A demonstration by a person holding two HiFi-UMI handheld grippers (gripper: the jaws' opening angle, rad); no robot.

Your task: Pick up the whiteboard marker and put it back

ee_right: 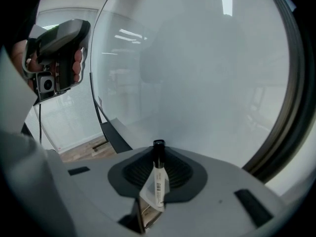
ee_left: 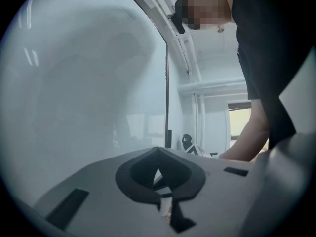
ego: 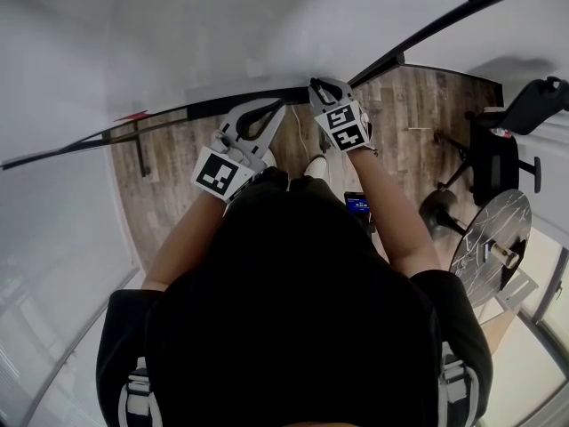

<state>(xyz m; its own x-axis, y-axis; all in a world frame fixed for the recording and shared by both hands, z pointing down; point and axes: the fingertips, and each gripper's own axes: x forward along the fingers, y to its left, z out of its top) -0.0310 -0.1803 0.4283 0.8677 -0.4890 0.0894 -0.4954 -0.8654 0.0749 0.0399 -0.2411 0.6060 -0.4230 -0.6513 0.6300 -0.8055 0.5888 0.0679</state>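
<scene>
— Checked jaws first: found the right gripper [ee_right: 157, 164] clamped on the whiteboard marker [ee_right: 158, 179], black cap at the far end, labelled white barrel between the pads. Found the left gripper [ee_left: 159, 176] closed together on nothing.

— Logged the marker's place?

— Recorded it aloft in the right gripper, close in front of the whiteboard [ee_right: 207, 73]; could not confirm contact.

— Judged handling?

— Judged light, stiff, smooth plastic; expected to pivot or slip if pinched near one end. Rated mid-barrel as the best hold, cap left clear. Flagged no fragility.
</scene>
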